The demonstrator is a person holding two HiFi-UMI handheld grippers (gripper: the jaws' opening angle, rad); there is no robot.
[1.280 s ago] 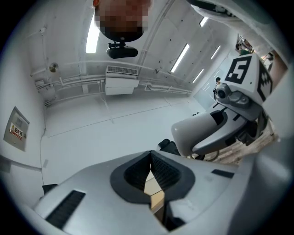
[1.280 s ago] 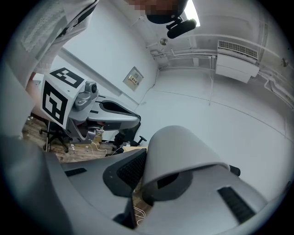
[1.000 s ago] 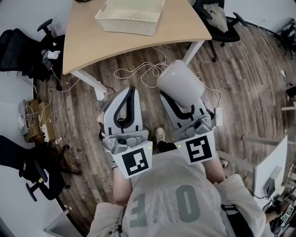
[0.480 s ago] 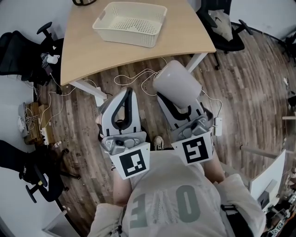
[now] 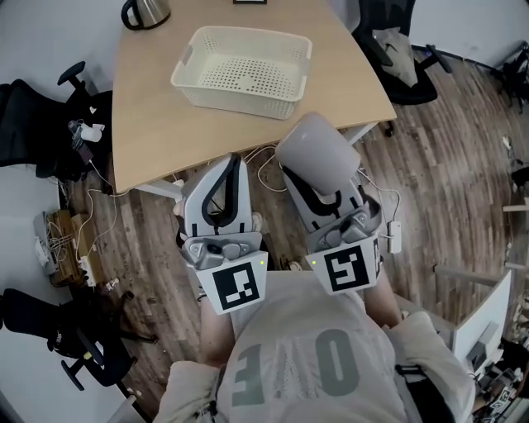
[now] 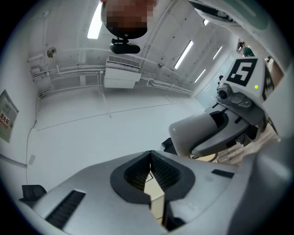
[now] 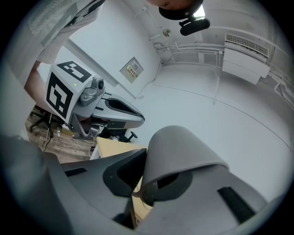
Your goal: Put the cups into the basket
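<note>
An empty cream perforated basket [image 5: 238, 97] stands on the wooden table [image 5: 157, 132] ahead of me. Both grippers are held close to my chest, pointing at the table's near edge. My right gripper [image 5: 312, 180] is shut on a pale grey cup [image 5: 319, 152], whose wall is pinched between the jaws. In the right gripper view the cup [image 7: 180, 150] curves over the right gripper [image 7: 140, 186]. My left gripper [image 5: 231, 163] is shut with nothing in it. In the left gripper view its tips [image 6: 150, 158] meet, and the cup [image 6: 197, 132] shows to the right.
A dark kettle [image 5: 145, 11] stands at the table's far left corner. Black office chairs sit left [image 5: 37, 103] and right [image 5: 398, 59] of the table. Loose white cables [image 5: 269, 173] lie on the wood floor under the table's front edge.
The table and basket have drawn nearer and lower in the head view. Both grippers keep the same pose, and the cup stays in the right one.
</note>
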